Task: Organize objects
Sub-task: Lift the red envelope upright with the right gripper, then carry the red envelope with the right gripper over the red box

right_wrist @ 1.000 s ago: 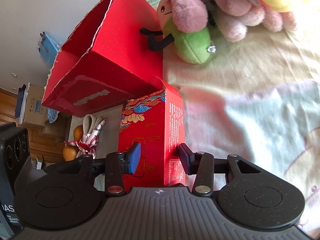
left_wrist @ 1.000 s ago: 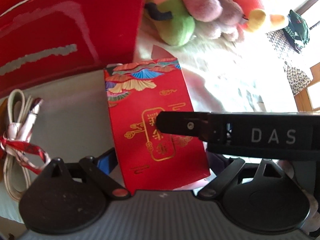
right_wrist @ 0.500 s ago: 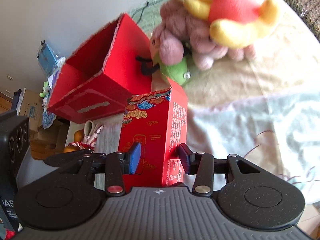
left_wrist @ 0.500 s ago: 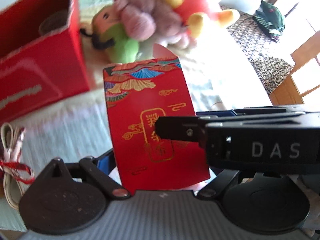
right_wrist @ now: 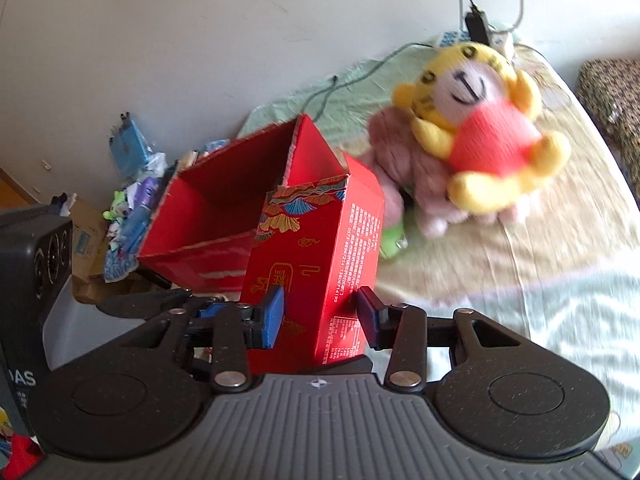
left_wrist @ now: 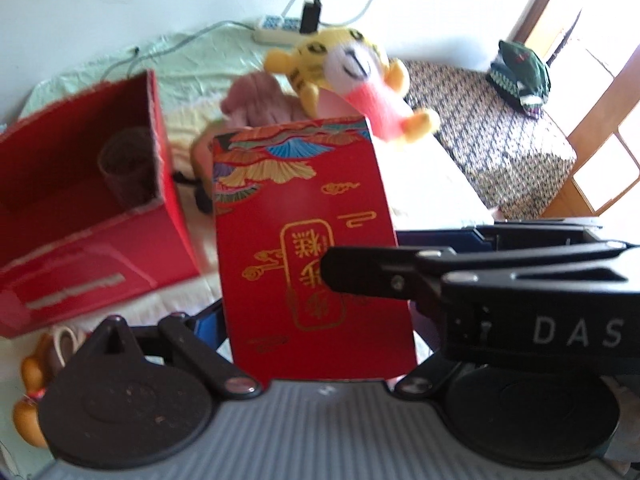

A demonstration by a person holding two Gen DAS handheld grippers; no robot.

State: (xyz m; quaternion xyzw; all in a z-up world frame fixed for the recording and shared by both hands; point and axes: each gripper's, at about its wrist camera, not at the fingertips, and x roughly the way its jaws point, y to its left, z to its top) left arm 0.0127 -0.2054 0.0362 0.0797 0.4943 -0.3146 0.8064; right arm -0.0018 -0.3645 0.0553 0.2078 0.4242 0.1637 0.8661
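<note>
A tall red carton (left_wrist: 308, 240) with gold lettering and a fan pattern is held up above the bed. My left gripper (left_wrist: 316, 320) is shut on its lower part, with one blue pad (left_wrist: 208, 318) against its left side. In the right wrist view the same carton (right_wrist: 316, 264) sits between the blue pads (right_wrist: 274, 316) of my right gripper (right_wrist: 320, 316), which is shut on it. A right finger (left_wrist: 360, 276) crosses the carton's front face. The big open red box (left_wrist: 80, 208) stands just left of the carton and shows again as the red box (right_wrist: 224, 216).
A tiger plush (right_wrist: 480, 132), a pink plush (right_wrist: 404, 160) and a green plush (right_wrist: 394, 240) lie behind the carton on the bedsheet (right_wrist: 520, 280). A dark cup (left_wrist: 124, 168) sits inside the big box. A power strip (left_wrist: 280, 26) lies by the wall; a patterned seat (left_wrist: 500, 140) stands right.
Both grippers have risen with the carton and tilted up. The big box's open top, the tiger plush and the wall have come into view; the cable bundle dropped out at the lower left.
</note>
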